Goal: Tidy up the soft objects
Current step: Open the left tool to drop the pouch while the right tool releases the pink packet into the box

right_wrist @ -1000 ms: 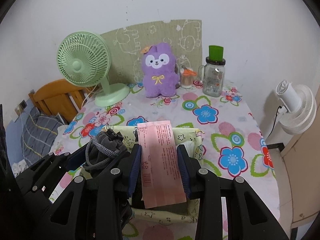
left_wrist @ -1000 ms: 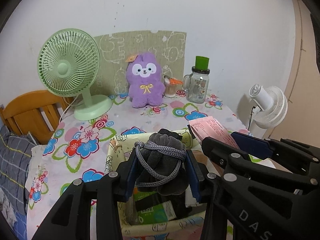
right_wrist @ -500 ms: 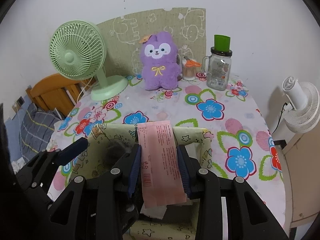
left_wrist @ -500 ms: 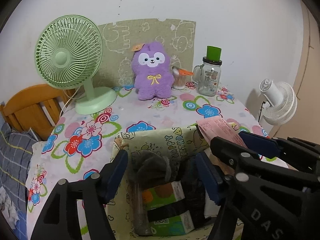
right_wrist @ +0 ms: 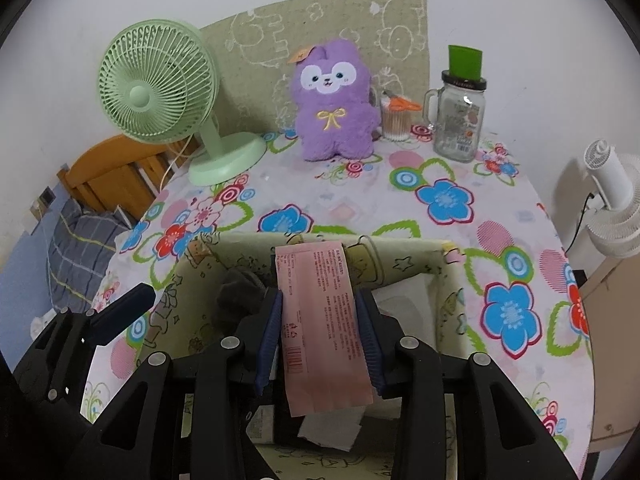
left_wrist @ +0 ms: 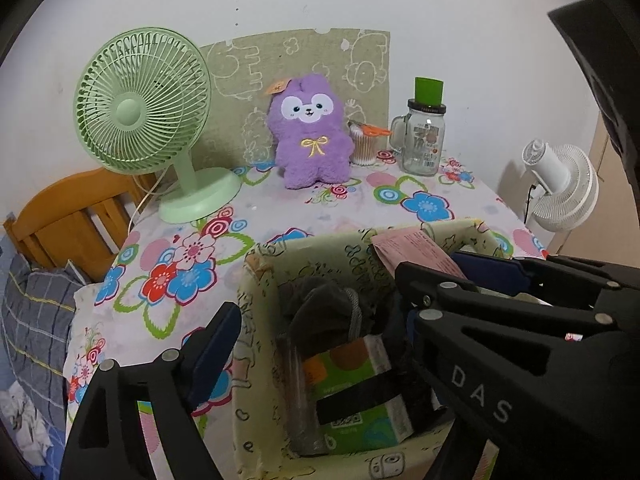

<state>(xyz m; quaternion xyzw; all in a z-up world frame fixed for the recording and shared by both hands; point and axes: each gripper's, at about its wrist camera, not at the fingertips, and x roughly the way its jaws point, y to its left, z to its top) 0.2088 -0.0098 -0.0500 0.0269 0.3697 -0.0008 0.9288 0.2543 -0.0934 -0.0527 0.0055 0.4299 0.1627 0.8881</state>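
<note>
The left tongs (left_wrist: 316, 344) are opening, the grey pouch (left_wrist: 328, 312) loose in the fabric bin (left_wrist: 256, 280). The right tongs (right_wrist: 324, 320) grip a pink packet (right_wrist: 324, 320), which may snag the bin's rim.

A pale yellow printed fabric storage box (right_wrist: 448, 276) stood at the near edge of the round table with the flowered cloth (right_wrist: 352, 208). Inside the box, to its left side, lay a dark grey drawstring pouch (left_wrist: 332, 312), with a green tissue pack (left_wrist: 352, 392) in front of it. Behind the box, by the wall, sat a purple plush rabbit (right_wrist: 334, 100). A mint-green desk fan (right_wrist: 160, 84) stood behind and left of the box, and a glass mason jar with a green lid (right_wrist: 460, 108) behind and right. A white floor fan (right_wrist: 612, 204) stood off the table, right of the box.
</note>
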